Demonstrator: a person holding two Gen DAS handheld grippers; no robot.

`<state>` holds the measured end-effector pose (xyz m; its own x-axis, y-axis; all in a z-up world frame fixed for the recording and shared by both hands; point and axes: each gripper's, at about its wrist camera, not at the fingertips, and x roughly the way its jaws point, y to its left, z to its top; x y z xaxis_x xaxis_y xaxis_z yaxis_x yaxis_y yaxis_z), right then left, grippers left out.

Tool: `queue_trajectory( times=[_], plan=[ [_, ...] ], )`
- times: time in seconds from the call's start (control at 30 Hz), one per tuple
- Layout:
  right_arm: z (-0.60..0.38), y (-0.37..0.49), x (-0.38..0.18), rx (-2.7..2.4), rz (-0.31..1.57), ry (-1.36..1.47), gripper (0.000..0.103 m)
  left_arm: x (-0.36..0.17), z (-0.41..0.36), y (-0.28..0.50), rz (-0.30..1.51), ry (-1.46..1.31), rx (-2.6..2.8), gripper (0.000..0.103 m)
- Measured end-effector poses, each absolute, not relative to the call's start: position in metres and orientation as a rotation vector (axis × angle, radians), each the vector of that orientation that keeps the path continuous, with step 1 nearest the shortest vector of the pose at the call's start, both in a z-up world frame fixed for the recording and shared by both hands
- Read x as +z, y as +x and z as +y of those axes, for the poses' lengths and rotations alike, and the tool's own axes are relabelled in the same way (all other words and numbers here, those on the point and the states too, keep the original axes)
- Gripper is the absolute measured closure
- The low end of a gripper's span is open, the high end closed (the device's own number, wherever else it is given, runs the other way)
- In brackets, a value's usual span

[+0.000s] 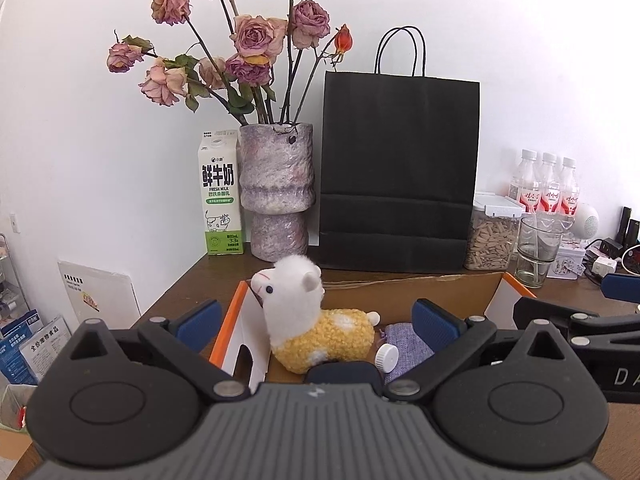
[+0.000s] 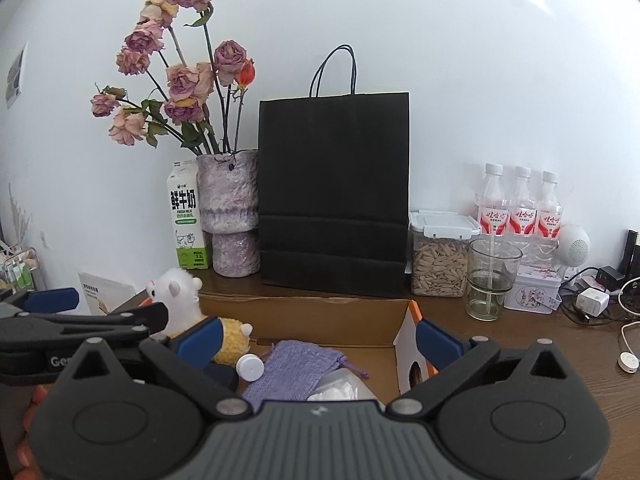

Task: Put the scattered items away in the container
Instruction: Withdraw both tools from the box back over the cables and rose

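A milk carton [image 1: 221,196] stands at the far left of a wooden table [image 1: 188,280], beside a mottled purple vase [image 1: 276,196] of dried roses [image 1: 256,36]. Right of these stands a black paper bag [image 1: 400,168]. In front, an open cardboard box [image 2: 320,316] holds an alpaca plush [image 1: 316,320] at its left side, then a white bottle cap [image 1: 386,357] and a lilac fabric pouch [image 2: 292,368]. The left gripper [image 1: 316,318] hovers over the box, jaws wide and empty. The right gripper [image 2: 318,338] does likewise. Further right stand a seed jar [image 2: 440,264], a glass [image 2: 490,280] and 3 bottles [image 2: 520,204].
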<state>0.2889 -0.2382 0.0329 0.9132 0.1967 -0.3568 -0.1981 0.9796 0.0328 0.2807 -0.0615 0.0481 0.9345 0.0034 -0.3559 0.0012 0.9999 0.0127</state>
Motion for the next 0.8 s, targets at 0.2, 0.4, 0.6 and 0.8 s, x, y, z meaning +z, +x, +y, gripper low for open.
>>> queue_trajectory(
  times=[0.2,0.4,0.6,0.8],
  plan=[
    [-0.240,0.278,0.038,0.195,0.344,-0.018,0.000,0.051,-0.062,0.268,0.344,0.019,-0.013,0.000],
    [-0.241,0.260,0.041,0.204,0.347,-0.028,0.000,0.055,-0.058,0.248,0.327,0.009,-0.006,0.000],
    [-0.240,0.229,0.040,0.224,0.340,-0.049,0.000,0.056,-0.046,0.216,0.321,-0.010,-0.019,0.000],
    [-0.241,0.187,0.023,0.237,0.356,-0.052,0.000,0.045,-0.039,0.180,0.338,-0.034,-0.042,0.000]
  ],
)
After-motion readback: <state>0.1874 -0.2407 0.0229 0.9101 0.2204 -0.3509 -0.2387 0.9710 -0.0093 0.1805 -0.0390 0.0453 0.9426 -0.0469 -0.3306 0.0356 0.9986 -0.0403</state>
